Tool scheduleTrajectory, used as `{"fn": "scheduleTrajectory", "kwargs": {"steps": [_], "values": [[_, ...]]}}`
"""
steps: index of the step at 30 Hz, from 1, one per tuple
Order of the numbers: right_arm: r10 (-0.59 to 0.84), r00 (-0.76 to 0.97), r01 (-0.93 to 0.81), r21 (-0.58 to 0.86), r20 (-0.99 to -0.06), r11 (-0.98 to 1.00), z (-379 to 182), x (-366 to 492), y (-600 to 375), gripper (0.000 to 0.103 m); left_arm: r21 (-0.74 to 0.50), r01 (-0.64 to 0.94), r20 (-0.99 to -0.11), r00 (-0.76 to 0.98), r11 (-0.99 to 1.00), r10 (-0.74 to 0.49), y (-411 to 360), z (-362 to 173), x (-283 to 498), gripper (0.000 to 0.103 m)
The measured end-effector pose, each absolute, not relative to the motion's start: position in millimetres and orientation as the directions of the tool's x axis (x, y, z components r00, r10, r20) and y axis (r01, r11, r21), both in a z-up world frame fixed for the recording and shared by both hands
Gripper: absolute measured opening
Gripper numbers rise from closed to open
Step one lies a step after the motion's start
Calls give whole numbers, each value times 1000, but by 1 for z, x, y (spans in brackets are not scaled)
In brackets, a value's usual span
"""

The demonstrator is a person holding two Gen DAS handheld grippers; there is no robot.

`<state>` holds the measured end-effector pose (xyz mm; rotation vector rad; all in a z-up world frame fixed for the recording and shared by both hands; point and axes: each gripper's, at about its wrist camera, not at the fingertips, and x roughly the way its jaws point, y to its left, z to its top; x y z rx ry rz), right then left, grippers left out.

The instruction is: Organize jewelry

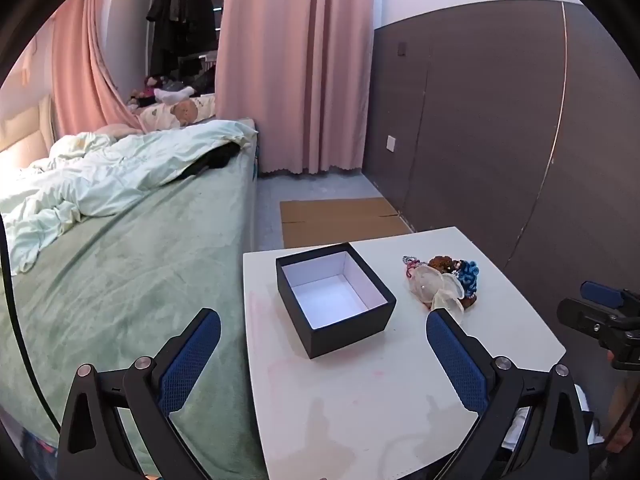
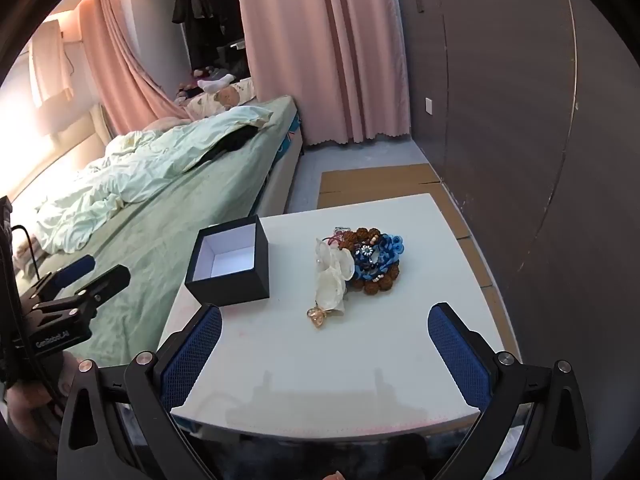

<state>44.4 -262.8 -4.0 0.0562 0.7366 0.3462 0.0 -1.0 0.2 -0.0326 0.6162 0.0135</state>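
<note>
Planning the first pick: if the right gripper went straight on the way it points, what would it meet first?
Probably the jewelry pile, at its white flower piece; the right gripper is open, depth uncertain.

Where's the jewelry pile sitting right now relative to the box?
The jewelry pile lies on the white table, to the right of the open black box in both wrist views, apart from it, on the side away from the bed.
</note>
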Motion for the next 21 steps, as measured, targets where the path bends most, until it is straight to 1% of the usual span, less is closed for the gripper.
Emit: {"fn": "scheduleTrajectory", "kwargs": {"steps": [1,2,9,21], "values": [[330,688,-289,173,-646,942,-3,44,-263,103,-71,-18,-571,820,997,-26,1,0,0,103],[329,674,-287,175,-662,942,-3,45,-263,103,-67,-19,-570,821,998,-23,1,0,-1,103],[331,689,-291,172,-645,941,-3,47,-260,103,-62,-18,-569,822,998,-20,-1,3,4,103],[330,716,-293,165,-616,942,4,44,-261,103,-70,-1,-540,841,998,-37,-2,10,-3,103]]}}
